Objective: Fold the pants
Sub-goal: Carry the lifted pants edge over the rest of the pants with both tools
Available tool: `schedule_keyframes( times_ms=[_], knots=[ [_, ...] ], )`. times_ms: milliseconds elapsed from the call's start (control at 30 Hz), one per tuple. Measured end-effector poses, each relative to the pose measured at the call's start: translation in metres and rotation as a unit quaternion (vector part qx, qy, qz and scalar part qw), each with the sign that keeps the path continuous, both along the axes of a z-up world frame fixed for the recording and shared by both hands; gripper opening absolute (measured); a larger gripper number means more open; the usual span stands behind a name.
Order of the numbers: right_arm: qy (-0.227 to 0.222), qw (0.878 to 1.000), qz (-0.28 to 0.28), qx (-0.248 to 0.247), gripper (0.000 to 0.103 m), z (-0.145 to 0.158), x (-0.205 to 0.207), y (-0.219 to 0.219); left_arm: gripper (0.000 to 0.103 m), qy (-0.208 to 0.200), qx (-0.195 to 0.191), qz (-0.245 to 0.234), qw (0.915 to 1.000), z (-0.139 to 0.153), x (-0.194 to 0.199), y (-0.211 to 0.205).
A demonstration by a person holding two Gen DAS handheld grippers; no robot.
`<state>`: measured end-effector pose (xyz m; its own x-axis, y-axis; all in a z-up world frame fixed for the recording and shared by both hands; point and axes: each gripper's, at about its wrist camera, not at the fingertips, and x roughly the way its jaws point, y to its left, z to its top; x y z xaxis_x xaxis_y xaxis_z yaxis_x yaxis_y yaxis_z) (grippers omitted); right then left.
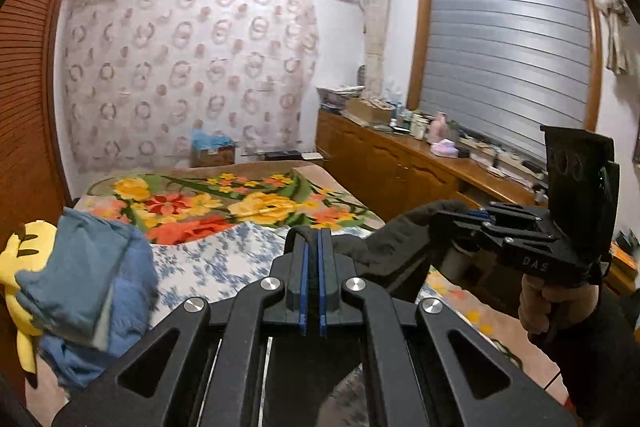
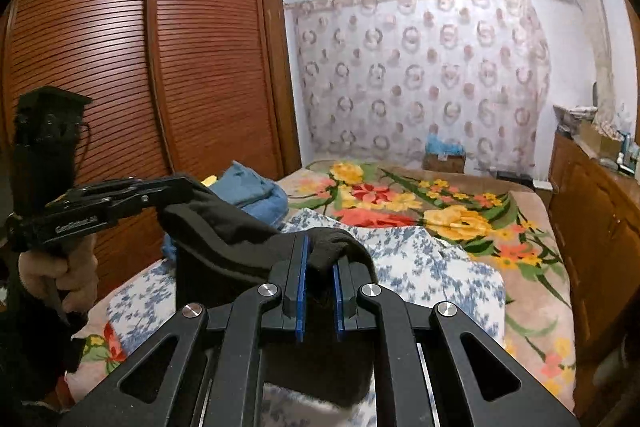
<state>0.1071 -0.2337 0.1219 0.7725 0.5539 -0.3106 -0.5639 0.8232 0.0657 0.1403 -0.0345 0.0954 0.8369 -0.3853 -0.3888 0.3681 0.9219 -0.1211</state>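
Black pants hang in the air above the bed, stretched between the two grippers. My left gripper is shut on one end of the pants' top edge; it also shows in the right wrist view. My right gripper is shut on the other end, with cloth bunched between its blue pads; it also shows in the left wrist view. The lower part of the pants hangs out of sight below the grippers.
Below lies a bed with a floral blanket and a blue-flowered white sheet. A pile of blue clothes and a yellow plush toy sit at the left. A wooden wardrobe stands left, a cluttered low cabinet right.
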Motion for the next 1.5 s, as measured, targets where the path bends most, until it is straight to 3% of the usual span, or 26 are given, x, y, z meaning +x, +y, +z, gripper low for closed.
schedule_keyframes(
  times_ms=[200,300,400,533,700,967,1067,1500],
  knots=[
    [-0.024,0.999,-0.024,0.038,0.010,0.023,0.044,0.019,0.004,-0.034,0.012,0.039,0.9986,0.016,0.031,0.013],
    [-0.020,0.999,-0.020,0.034,0.010,0.009,0.043,0.029,0.004,-0.025,0.020,0.042,0.9986,0.008,0.028,0.016],
    [0.006,1.000,-0.012,0.016,0.010,-0.022,0.042,0.038,0.004,0.013,0.025,0.037,0.9989,-0.021,0.020,0.018],
    [0.055,0.998,0.006,-0.015,0.010,-0.061,0.040,0.051,0.004,0.072,0.028,0.035,0.9964,-0.083,0.008,0.024],
    [0.088,0.995,0.018,-0.034,0.010,-0.091,0.038,0.064,0.004,0.107,0.020,0.035,0.9935,-0.116,-0.005,0.022],
    [0.104,0.994,0.030,-0.034,0.011,-0.089,0.040,0.061,0.004,0.115,0.022,0.021,0.9929,-0.122,-0.021,0.016],
    [0.104,0.993,0.030,-0.040,0.010,-0.103,0.030,0.053,0.004,0.115,0.025,0.016,0.9929,-0.122,-0.022,0.015],
    [0.121,0.991,0.027,-0.043,0.010,-0.117,0.029,0.054,0.004,0.121,0.025,0.009,0.9923,-0.129,-0.034,0.014]
  ],
)
